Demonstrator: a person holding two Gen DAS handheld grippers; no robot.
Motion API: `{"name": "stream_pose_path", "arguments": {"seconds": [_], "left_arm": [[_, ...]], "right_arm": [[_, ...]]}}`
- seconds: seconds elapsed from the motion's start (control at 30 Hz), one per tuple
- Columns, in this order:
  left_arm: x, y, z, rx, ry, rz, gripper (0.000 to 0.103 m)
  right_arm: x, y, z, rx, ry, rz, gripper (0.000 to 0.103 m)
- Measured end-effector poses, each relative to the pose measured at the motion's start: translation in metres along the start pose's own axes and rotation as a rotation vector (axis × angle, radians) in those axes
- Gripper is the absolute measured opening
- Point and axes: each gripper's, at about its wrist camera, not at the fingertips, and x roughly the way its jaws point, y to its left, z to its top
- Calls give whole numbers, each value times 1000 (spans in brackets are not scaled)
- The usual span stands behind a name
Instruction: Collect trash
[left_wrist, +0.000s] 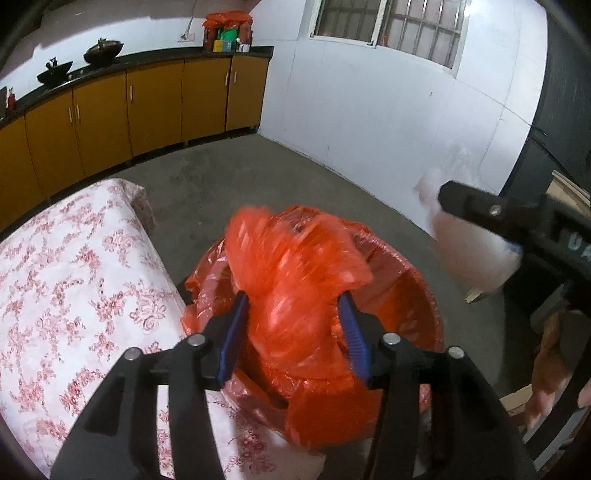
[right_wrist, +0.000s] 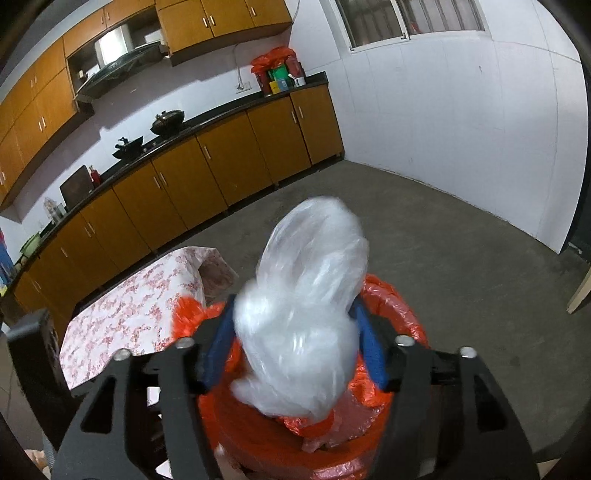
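Observation:
A crumpled orange plastic bag (left_wrist: 295, 273) sits between the blue pads of my left gripper (left_wrist: 293, 314), right above a round bin with an orange liner (left_wrist: 417, 295). The bag is blurred while the fingers are sharp, and a gap shows along the left pad, so the jaws stand open around it. In the right wrist view a crumpled clear-white plastic bag (right_wrist: 306, 314) fills the space between the pads of my right gripper (right_wrist: 295, 325), also blurred and loose, over the same bin (right_wrist: 402, 306). The white bag (left_wrist: 469, 251) also shows at the right of the left wrist view.
A table under a pink floral cloth (left_wrist: 74, 277) stands against the bin's left side. Yellow cabinets (right_wrist: 207, 173) under a dark counter with woks line the back wall. Bare concrete floor (right_wrist: 461, 240) lies beyond the bin. A person's hand (left_wrist: 546, 369) is at the right.

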Motion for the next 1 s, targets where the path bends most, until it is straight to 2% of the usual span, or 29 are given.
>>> {"name": "stream_pose_path", "arguments": {"seconds": [0.27, 0.43, 0.6, 0.83, 1.0], "left_arm": [[-5, 19, -7, -38, -3, 46, 61], [-30, 30, -11, -51, -64, 143, 73], [-62, 43, -17, -50, -128, 237, 85], [-108, 58, -29, -77, -190, 334, 95], [-138, 69, -38, -120, -224, 385, 98]], "right_arm": [[-7, -3, -1, 11, -11, -19, 77], [-22, 5, -2, -48, -67, -111, 89], [-33, 13, -9, -105, -103, -202, 97], [-41, 28, -24, -134, -130, -272, 101], [-47, 44, -33, -172, -137, -283, 101]]}}
